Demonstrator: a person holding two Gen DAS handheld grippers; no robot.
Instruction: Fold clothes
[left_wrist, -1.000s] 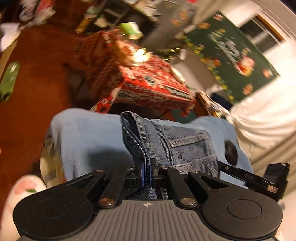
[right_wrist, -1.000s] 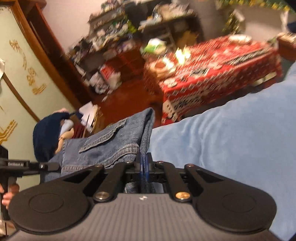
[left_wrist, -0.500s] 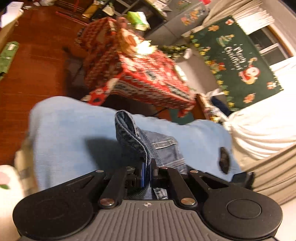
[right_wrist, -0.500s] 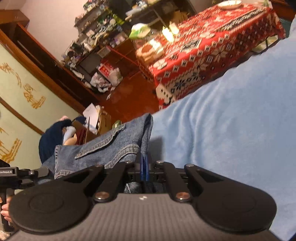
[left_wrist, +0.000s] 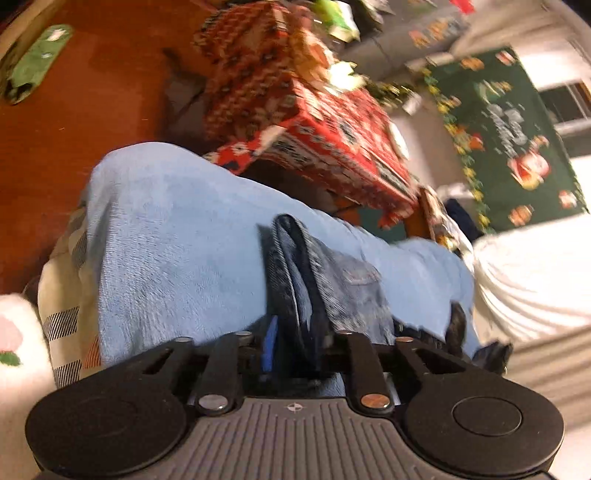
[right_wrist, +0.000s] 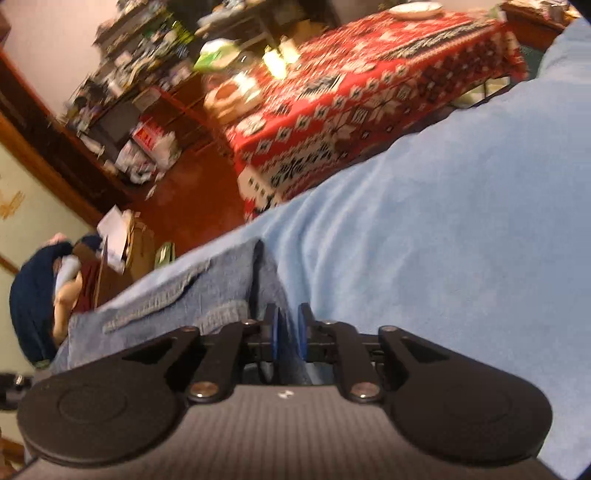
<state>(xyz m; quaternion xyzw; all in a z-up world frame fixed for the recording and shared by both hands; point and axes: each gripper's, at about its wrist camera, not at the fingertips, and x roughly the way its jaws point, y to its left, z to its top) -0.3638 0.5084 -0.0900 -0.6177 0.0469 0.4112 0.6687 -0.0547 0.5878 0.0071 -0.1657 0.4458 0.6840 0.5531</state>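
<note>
Blue denim jeans (left_wrist: 332, 280) lie on a light blue blanket (left_wrist: 177, 236). In the left wrist view my left gripper (left_wrist: 295, 343) has its jaws spread apart, with a thick fold of the jeans' edge still between them. In the right wrist view the jeans (right_wrist: 177, 299) lie flat on the blanket (right_wrist: 424, 229), back pocket up. My right gripper (right_wrist: 288, 332) has its blue pads a little apart, with the denim edge loose in the gap.
A table with a red patterned cloth (right_wrist: 369, 96) stands beyond the blanket on a wooden floor (left_wrist: 74, 96). Cluttered shelves (right_wrist: 140, 81) line the far wall. A white bedding pile (left_wrist: 532, 273) and a green Christmas banner (left_wrist: 506, 129) are at the right.
Both grippers lowered the jeans onto the blanket. Both sets of jaws, shut tight on the denim before, have now parted.
</note>
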